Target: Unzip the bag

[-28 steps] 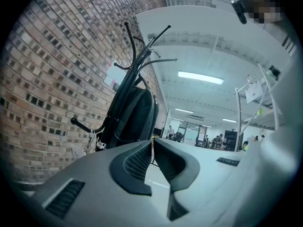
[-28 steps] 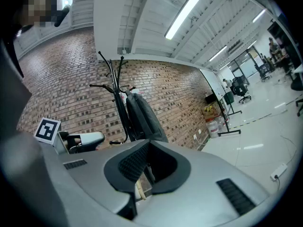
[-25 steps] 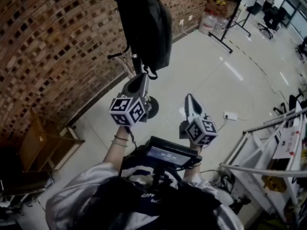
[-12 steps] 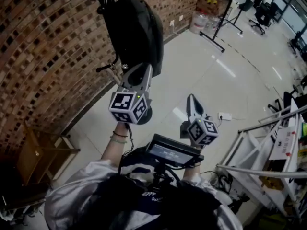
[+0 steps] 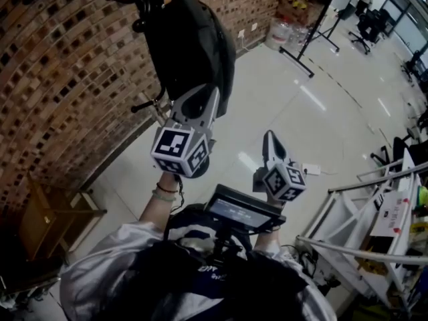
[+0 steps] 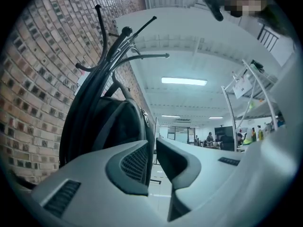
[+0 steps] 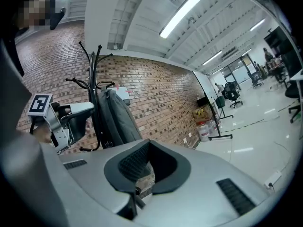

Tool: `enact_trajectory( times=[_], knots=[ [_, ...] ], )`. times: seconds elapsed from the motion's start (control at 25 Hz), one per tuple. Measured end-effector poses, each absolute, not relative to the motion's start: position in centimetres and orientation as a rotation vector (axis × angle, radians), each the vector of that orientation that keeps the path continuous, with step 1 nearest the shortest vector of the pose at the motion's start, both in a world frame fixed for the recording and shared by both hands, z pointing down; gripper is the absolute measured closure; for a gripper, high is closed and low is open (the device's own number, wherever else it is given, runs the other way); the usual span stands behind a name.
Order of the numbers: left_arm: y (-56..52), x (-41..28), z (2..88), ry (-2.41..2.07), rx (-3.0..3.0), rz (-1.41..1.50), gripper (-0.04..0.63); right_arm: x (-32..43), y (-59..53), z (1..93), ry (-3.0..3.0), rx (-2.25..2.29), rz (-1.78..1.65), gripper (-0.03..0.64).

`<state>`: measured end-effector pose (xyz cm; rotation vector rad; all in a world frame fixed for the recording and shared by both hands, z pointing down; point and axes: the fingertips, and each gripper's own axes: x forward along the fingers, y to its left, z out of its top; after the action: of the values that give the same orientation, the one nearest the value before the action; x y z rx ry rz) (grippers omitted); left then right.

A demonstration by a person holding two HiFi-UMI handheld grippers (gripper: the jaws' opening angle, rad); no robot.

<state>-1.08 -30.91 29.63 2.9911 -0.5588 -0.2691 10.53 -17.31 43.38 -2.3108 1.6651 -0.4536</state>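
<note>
You hold the left gripper (image 5: 199, 97) close to the black bag (image 5: 194, 39) hanging on a coat stand (image 6: 102, 56), jaws slightly apart, empty. Your right gripper (image 5: 269, 136), jaws together on nothing, hangs well clear.

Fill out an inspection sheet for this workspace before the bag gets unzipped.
Surface: no table; glossy pale floor.
Job's things: black backpack hangs on coat rack; zip pull near its top, not gripped.
Clutter: water jugs by the wall; wooden frame at left.
Grippers: left gripper fingers slightly apart, empty, close to backpack; right gripper fingers together, empty.
Cables: power strip with lead on floor.
Surroundings: brick wall; metal rack.
</note>
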Motion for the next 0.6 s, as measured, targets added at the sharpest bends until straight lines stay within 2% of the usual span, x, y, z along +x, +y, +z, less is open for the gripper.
enact_trajectory(
  times=[0.6],
  knots=[
    [-31.6,1.2,28.7,-0.952,2.943,-0.288,0.551,16.4,-22.2,43.6,1.991,-2.06,-0.524,0.626]
  ],
)
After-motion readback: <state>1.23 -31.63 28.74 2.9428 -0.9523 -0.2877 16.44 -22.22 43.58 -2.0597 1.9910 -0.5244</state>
